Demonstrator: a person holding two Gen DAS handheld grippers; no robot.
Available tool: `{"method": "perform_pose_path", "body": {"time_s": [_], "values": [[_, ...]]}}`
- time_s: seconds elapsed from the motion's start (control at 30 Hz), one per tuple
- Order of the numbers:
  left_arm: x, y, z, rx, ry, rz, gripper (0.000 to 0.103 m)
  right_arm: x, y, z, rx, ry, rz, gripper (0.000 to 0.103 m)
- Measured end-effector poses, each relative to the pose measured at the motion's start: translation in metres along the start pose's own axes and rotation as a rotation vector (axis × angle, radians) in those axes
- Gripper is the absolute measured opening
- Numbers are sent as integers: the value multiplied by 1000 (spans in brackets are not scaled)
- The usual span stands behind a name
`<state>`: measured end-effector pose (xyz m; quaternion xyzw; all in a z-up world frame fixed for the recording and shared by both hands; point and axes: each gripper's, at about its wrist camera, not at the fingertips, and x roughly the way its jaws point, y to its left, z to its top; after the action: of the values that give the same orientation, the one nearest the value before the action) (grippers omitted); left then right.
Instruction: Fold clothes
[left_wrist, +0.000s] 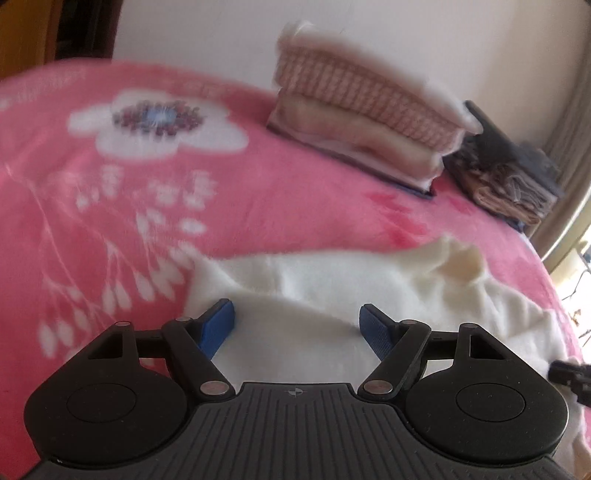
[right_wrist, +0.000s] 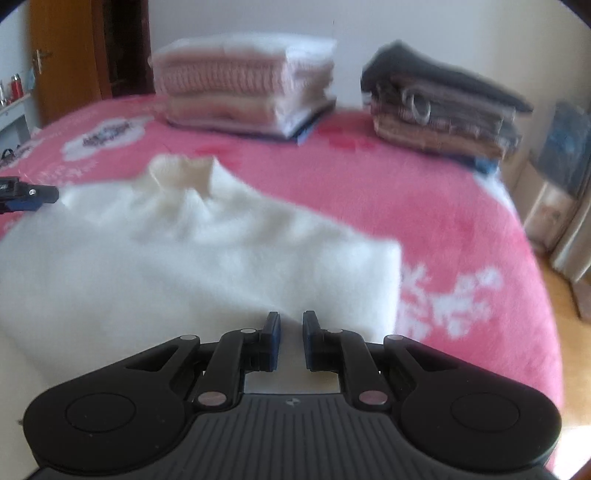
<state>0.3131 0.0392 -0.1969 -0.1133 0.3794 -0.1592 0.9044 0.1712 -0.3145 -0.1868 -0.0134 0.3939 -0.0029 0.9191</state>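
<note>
A white fluffy sweater (left_wrist: 332, 288) lies on a pink flowered blanket (left_wrist: 110, 221), its ribbed collar (left_wrist: 461, 258) raised at the far side. My left gripper (left_wrist: 297, 317) is open, its blue fingers (left_wrist: 218, 326) spread over the sweater's left edge, holding nothing. In the right wrist view the sweater (right_wrist: 184, 258) fills the left and centre, collar (right_wrist: 181, 171) at the back. My right gripper (right_wrist: 291, 325) has its jaws narrowly apart over the sweater's near edge; I cannot tell whether cloth is pinched. The left gripper's tip shows at the far left (right_wrist: 29, 195).
A stack of folded pink and cream knitwear (right_wrist: 243, 81) sits at the back of the bed, with a stack of folded dark and brown clothes (right_wrist: 443, 103) to its right. A wooden door (right_wrist: 62, 55) is behind on the left. The bed's edge and floor (right_wrist: 569, 314) lie right.
</note>
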Motion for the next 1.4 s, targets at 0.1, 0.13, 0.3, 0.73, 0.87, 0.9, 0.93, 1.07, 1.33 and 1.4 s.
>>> {"method": "perform_pose_path", "body": {"time_s": [0.1,0.13,0.3,0.73,0.87,0.9,0.93,1.07,1.33,1.4], "values": [[-20,-3,4,-11,-38,-8,75,-12,-6,6,-2,-26,-27,13],[-30,-4,5,-5,-60,-10,75,-16,-7,8,-3,-35,-36,13],[-84,-4,2,50,-117,-41,75,-46,-24,22,7,-92,-89,13],[-86,-47,-96,424,60,-9,78,-34,-10,-12,-65,132,73,14],[-98,-58,-93,478,36,17,77,-25,-18,-21,31,142,66,14],[-103,-59,-91,476,22,12,77,-32,-19,-18,52,136,68,14],[-103,-58,-91,467,21,4,78,-38,-19,-15,67,129,69,14],[-87,-55,-101,441,65,33,79,-44,-18,-11,57,100,64,14],[-83,-68,-110,491,54,89,89,-21,-31,-11,152,122,73,14],[-83,-67,-107,483,61,86,89,-29,-28,-4,142,92,72,14]]}}
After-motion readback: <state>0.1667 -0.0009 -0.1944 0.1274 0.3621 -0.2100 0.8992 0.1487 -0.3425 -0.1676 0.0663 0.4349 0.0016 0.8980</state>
